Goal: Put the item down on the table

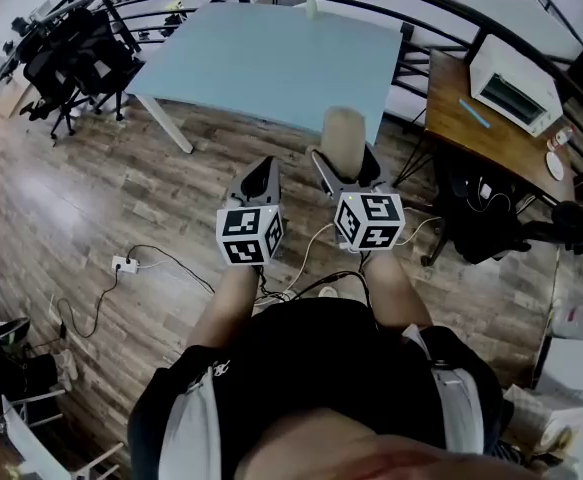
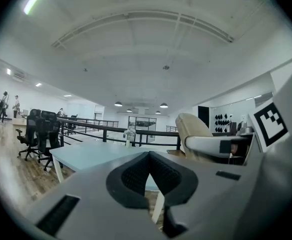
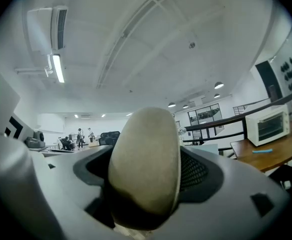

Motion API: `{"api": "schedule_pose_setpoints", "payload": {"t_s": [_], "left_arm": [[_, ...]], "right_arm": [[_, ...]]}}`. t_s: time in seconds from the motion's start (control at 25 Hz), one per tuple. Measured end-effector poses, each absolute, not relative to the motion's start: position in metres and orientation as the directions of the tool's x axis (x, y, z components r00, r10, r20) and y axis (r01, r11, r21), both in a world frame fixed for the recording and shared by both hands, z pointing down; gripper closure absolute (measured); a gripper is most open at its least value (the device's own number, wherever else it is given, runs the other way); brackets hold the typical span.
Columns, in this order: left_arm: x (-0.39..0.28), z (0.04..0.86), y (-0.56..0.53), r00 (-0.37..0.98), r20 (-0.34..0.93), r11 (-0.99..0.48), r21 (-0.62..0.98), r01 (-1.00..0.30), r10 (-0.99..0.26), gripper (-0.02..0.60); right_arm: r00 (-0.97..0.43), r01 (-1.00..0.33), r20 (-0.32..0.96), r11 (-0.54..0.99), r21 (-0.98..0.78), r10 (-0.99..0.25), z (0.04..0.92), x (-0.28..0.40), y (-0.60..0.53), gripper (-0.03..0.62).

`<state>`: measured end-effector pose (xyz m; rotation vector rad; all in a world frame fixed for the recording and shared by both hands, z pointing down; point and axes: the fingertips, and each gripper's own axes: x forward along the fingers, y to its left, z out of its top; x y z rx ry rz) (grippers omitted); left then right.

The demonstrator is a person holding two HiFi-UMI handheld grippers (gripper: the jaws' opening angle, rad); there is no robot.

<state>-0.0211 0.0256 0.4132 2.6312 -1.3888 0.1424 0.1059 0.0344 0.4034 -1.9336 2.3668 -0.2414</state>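
Observation:
A beige, rounded, loaf-shaped item [image 1: 343, 134] stands upright in my right gripper [image 1: 346, 163], above the wooden floor and just short of the pale blue table [image 1: 271, 58]. In the right gripper view the item [image 3: 146, 159] fills the space between the jaws of the right gripper [image 3: 146, 171], which are shut on it at a wide spread. My left gripper [image 1: 261, 180] hangs beside it to the left. In the left gripper view the left gripper [image 2: 149, 171] has its pads pressed together with nothing between them. The beige item [image 2: 192, 128] shows to that view's right.
A wooden desk [image 1: 491, 133] with a white toaster oven [image 1: 512, 94] stands at the right, with a black chair [image 1: 491, 223] below it. Black office chairs [image 1: 76, 63] are at the far left. A dark railing [image 1: 391, 13] curves behind the table. Cables and a power strip [image 1: 123, 264] lie on the floor.

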Motion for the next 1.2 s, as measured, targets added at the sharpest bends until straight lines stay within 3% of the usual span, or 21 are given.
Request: {"api": "schedule_pose_setpoints", "payload": {"t_s": [1.2], "left_arm": [[-0.105,0.423,-0.038,0.591,0.128,-0.583,0.099,-0.806,-0.796,0.574]], "right_arm": [[-0.142,-0.972,0.017,0.136,-0.194,-0.990,0.407,0.036,-0.028,0.191]]}}
